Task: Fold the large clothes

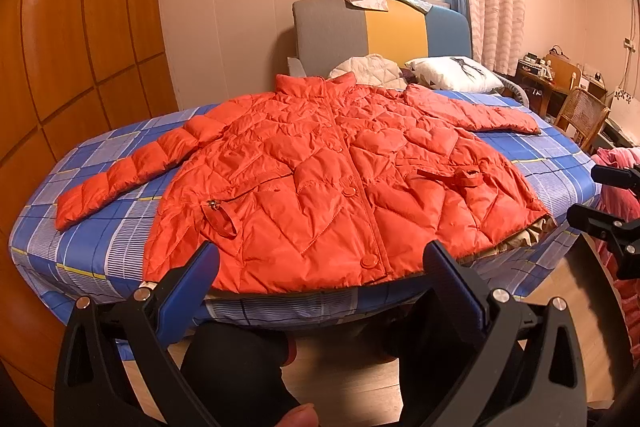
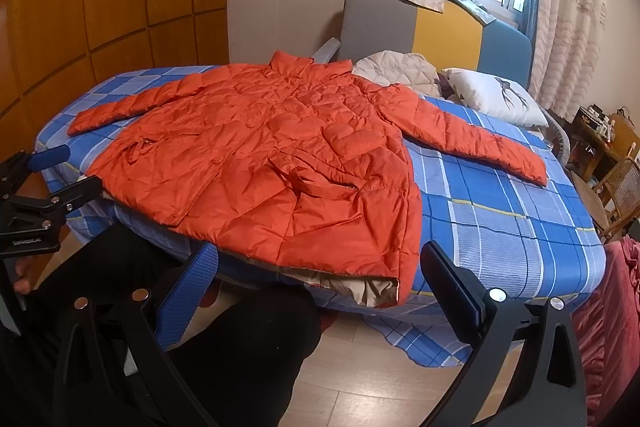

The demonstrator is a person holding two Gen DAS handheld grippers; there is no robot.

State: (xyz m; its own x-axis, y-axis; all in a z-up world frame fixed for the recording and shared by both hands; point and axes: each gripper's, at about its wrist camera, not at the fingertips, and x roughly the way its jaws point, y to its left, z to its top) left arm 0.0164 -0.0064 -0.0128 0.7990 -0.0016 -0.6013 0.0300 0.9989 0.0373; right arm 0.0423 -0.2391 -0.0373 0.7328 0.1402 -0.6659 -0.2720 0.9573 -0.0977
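Fingers (image 1: 452,279) of the left gripper (image 1: 320,267) are spread wide w/ nothing between them, hovering just off the near edge of the bed (image 1: 104,247). In the left wrist view the jacket (image 1: 320,179), orange and quilted, lies flat and front-up on the bed's blue plaid sheet, collar toward the far end, hem at the near edge. Both sleeves spread out to the sides: one toward the left edge, one toward the far right. Front is closed; round snaps run down the placket. A bit of beige lining peeks out at the hem's right corner. The right gripper (image 1: 612,211) shows at the right edge, off the jacket. Beyond the collar sit a pale quilted item (image 1: 368,69) and a pillow (image 1: 452,73), w/ a grey-yellow-blue headboard (image 1: 380,31) behind. A fingertip shows at the bottom edge.

Right wrist view: fingers (image 2: 196,279) of the right gripper (image 2: 320,267) also spread apart, empty, held near the jacket's (image 2: 260,163) hem corner, not touching it. Beige lining hangs out below that corner over the bed (image 2: 500,219) edge. The left gripper (image 2: 60,171) appears at far left, beside the hem's other end, fingers apart. Pillow (image 2: 496,97) lies past the far sleeve. Dark-clothed legs fill the lower frame.
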